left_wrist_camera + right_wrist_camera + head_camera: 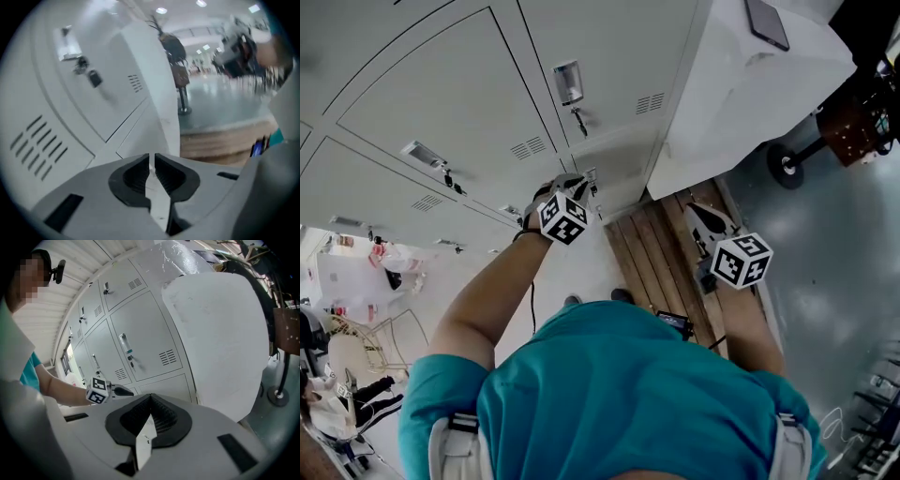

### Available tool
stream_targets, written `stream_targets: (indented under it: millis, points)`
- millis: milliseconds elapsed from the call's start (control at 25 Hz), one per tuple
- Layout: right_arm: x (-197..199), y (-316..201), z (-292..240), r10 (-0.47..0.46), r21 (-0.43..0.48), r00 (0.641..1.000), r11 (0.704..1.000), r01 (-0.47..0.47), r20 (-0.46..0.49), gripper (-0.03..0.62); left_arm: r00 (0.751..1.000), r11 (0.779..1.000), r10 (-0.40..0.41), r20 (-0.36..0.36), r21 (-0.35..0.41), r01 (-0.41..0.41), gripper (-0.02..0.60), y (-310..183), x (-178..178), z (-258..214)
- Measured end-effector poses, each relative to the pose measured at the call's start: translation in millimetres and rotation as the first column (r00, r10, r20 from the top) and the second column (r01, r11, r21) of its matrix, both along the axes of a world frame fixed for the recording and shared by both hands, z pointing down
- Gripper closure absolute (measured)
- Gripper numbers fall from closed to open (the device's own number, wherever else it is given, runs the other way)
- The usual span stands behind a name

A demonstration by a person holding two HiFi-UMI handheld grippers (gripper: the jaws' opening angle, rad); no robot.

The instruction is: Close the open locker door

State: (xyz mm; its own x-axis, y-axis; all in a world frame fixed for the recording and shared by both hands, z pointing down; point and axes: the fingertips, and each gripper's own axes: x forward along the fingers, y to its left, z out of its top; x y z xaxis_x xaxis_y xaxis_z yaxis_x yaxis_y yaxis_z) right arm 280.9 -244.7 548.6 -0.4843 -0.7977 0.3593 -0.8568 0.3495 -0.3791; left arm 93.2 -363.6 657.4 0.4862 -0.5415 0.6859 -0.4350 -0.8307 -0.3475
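The grey lockers (pixel 441 103) fill the upper left of the head view, and every door I can see lies flush. My left gripper (pixel 581 185) points at the small lower door (pixel 619 159), close to its edge. In its own view the left gripper (pixel 151 166) has its pads drawn together to a thin slit with nothing between them, and the lower door (pixel 136 136) lies just beyond. My right gripper (pixel 698 217) hangs back over the wooden planks. Its pads (pixel 161 416) meet, empty. From there the left gripper (pixel 129 391) shows beside the lower door (pixel 164 385).
A big white boxy cabinet (pixel 741 84) stands right of the lockers, with a dark flat thing (pixel 766 23) on top. Wooden planks (pixel 652 253) lie at the lockers' foot. A wheeled stand (pixel 787 164) sits on the grey floor. Keys hang from a lock (pixel 578 117).
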Motion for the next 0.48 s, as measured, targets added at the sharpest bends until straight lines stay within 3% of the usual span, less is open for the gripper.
stream_targets:
  millis: [40,80,120,200,280,320,360,480]
  points:
    - [-0.9,-1.1,-1.5,-0.003,0.004,1.000,1.000,0.003,-0.003,0.592,0.988,0.995,-0.055,-0.142,-0.091,0.043,0.538,6.0,-4.8,-8.5]
    - [-1.9,-2.3,-3.2,-0.005,0.008,1.000,1.000,0.005,-0.007,0.592,0.952,0.981,-0.120,-0.281,-0.184,0.069,0.538,11.8,-10.8,-19.3]
    - [-3.0,-3.5,-5.1,-0.009,0.012,1.000,1.000,0.009,-0.010,0.592,0.894,0.960,-0.189,-0.407,-0.267,0.081,0.538,16.6,-18.2,-31.5]
    - [-6.7,-6.0,-9.6,-0.019,0.023,1.000,1.000,0.020,-0.014,0.592,0.738,0.919,-0.312,-0.599,-0.388,0.073,0.539,24.4,-37.4,-55.5]
    - [-11.4,-7.9,-13.9,-0.032,0.034,0.999,0.999,0.033,-0.017,0.592,0.596,0.894,-0.387,-0.703,-0.444,0.056,0.540,32.6,-60.3,-74.8]
    - [-13.7,-8.7,-15.7,-0.039,0.039,0.999,0.998,0.039,-0.019,0.592,0.549,0.889,-0.407,-0.730,-0.454,0.056,0.540,37.2,-71.5,-81.6]
    - [-16.0,-9.3,-17.2,-0.044,0.043,0.999,0.998,0.045,-0.021,0.592,0.521,0.888,-0.417,-0.745,-0.455,0.060,0.559,42.2,-81.5,-86.7]
    - [-22.7,-11.9,-20.9,-0.062,0.055,0.997,0.996,0.064,-0.037,0.592,0.484,0.895,-0.417,-0.769,-0.441,0.069,0.575,58.5,-102.0,-98.1]
